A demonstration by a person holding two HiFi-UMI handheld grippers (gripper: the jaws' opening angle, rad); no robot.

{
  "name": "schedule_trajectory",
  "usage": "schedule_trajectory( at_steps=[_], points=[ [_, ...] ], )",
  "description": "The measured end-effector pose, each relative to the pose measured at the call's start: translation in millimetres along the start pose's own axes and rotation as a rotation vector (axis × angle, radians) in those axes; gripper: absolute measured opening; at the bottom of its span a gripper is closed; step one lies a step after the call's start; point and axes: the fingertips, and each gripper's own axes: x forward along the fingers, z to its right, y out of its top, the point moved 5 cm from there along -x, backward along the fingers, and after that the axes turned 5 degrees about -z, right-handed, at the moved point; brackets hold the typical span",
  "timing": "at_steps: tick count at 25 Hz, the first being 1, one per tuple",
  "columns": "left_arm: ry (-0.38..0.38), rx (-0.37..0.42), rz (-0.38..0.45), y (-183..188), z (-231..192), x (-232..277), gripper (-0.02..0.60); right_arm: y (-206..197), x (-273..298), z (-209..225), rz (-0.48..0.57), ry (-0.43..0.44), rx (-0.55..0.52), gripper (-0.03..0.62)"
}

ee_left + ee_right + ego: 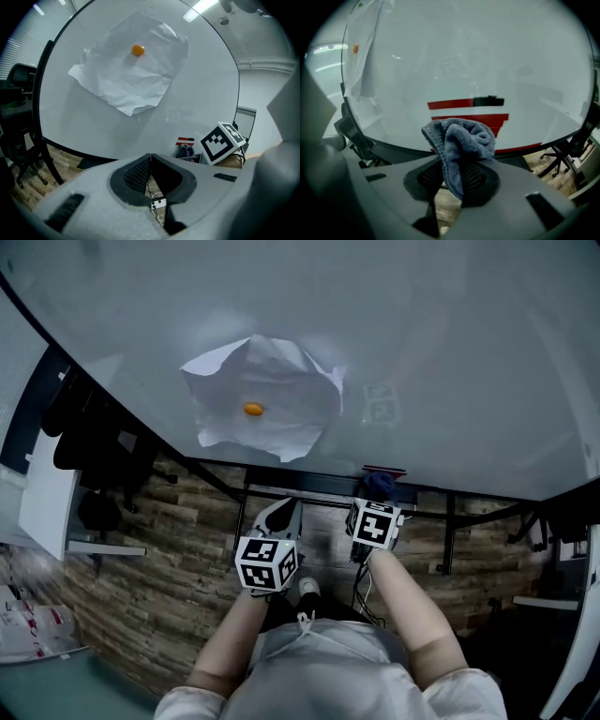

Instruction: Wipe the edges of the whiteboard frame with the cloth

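Crowding the left side of the head view, dark office chairs (pixel 94 442) stand on the wood-plank floor (pixel 159 549), just beyond the left edge of the whiteboard (pixel 450 352). The dark frame (pixel 112 381) runs down that edge to the lower left corner and then along the bottom edge. Toward the left half of the board hangs a crumpled white sheet of paper (pixel 272 381), pinned near its middle by a small orange magnet (pixel 253 410), well apart from the bottom edge. Below the bottom edge, the left gripper (pixel 284 507) points up toward the frame; its own view shows the jaws pressed together with nothing between them. Just to its right, the right gripper (pixel 375 498) is clamped on the blue-grey cloth (pixel 380 483), whose bunched top sits at the bottom edge of the frame; whether it touches cannot be told. Directly above the cloth, a red-and-black block (pixel 384 469) sits on the board at that edge, close in the cloth's way. The rest of the board to the right is bare, and another chair (pixel 560 154) stands past the lower right corner
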Motion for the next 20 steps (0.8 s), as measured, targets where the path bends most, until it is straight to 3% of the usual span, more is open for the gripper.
schedule_trajectory(
  at_steps=[10,15,20],
  points=[
    [0.013,-0.017,0.022,15,-65,-27,0.018,3,11,-70,-0.042,0.041,0.008,0.083],
    [0.024,-0.023,0.009,22,-119,-49,0.018,2,27,-137,-0.1,0.101,-0.012,0.083],
    [0.014,-0.026,-0.018,23,-168,-70,0.018,4,35,-194,-0.097,0.091,0.001,0.083]
  ],
)
